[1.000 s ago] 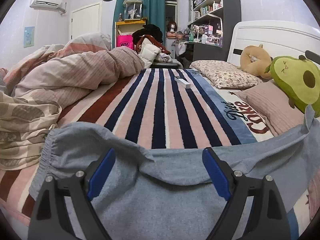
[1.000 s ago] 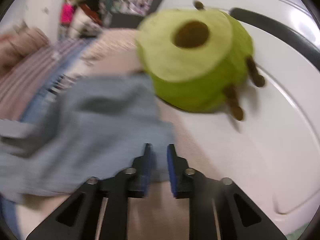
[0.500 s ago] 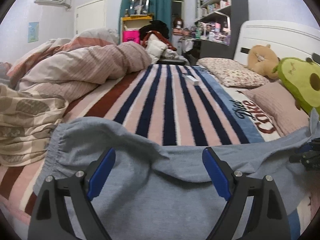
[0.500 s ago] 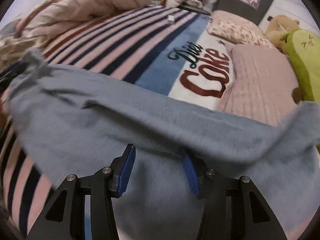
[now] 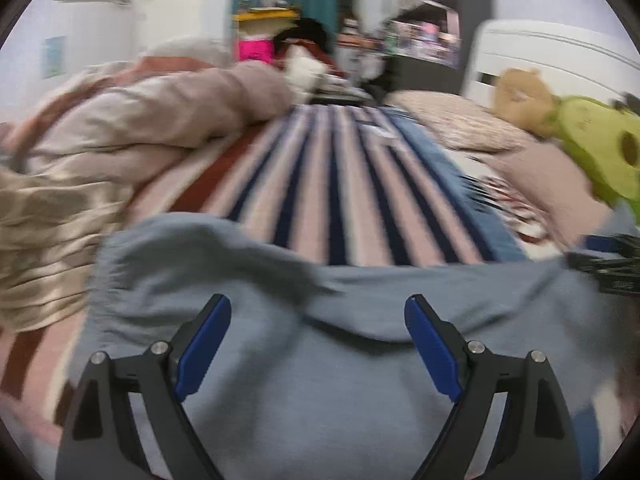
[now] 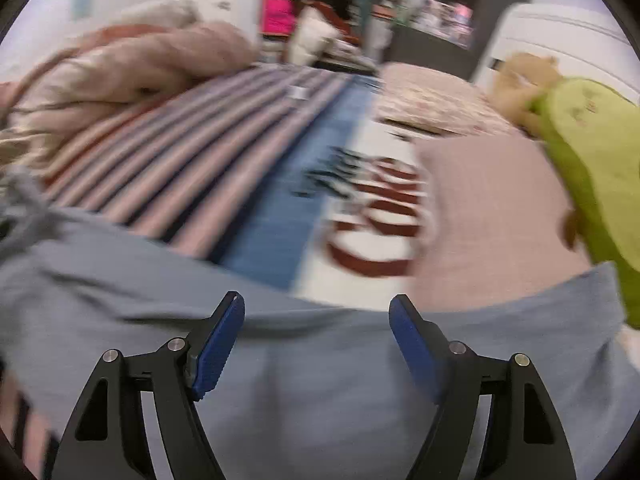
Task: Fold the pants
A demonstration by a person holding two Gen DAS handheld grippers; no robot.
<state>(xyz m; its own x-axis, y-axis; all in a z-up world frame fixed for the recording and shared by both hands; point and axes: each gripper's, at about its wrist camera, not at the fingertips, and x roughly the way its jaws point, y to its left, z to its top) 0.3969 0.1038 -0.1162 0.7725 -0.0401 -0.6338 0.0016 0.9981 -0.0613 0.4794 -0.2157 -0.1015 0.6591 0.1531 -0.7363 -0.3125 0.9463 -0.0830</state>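
Grey-blue pants (image 5: 320, 380) lie spread across the near part of the striped bed cover, the elastic waistband at the left. My left gripper (image 5: 318, 344) hangs open just above the cloth near the waist, nothing between its blue pads. In the right wrist view the pants (image 6: 320, 380) fill the lower half. My right gripper (image 6: 318, 344) is over the leg part, its jaws opening, the cloth lying under them and not pinched. The right gripper's dark body (image 5: 608, 268) shows at the right edge of the left wrist view.
A striped blanket (image 5: 340, 184) covers the bed. A bunched quilt (image 5: 132, 128) lies on the left. Pillows (image 6: 492, 216), a brown plush (image 5: 520, 96) and a green avocado plush (image 6: 592, 152) sit by the white headboard on the right.
My right gripper swung from the avocado plush over to the pants and its jaws spread wide apart. The left gripper stayed open over the waist, tilting slightly.
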